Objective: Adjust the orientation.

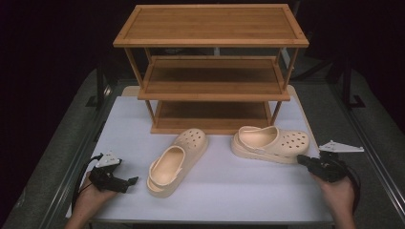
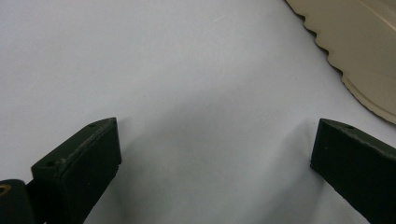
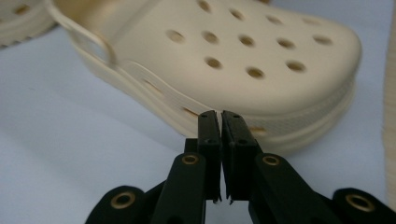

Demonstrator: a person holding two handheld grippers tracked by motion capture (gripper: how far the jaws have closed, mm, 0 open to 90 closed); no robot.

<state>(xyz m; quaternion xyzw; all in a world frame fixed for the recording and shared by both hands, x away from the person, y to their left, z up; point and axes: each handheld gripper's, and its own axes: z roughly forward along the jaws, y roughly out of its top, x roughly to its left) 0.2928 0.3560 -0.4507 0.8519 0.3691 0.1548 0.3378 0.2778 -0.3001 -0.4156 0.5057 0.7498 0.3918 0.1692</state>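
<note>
Two cream clogs lie on the white table [image 1: 229,195] in front of a wooden shoe rack [image 1: 212,71]. The left clog [image 1: 175,161] points up and right; the right clog [image 1: 271,143] lies sideways with its toe to the right. My left gripper [image 1: 129,182] rests low at the front left, open, with bare table between its jaws [image 2: 215,144]; the left clog's sole edge [image 2: 359,42] shows at the upper right. My right gripper [image 1: 302,159] is shut with nothing in it, its tips [image 3: 220,114] just short of the right clog's sole [image 3: 233,60].
The rack has three bare shelves and stands at the back middle of the table. Dark grey floor and metal rails [image 1: 372,143] run along both sides. The other clog's edge [image 3: 18,21] appears at the far upper left of the right gripper view.
</note>
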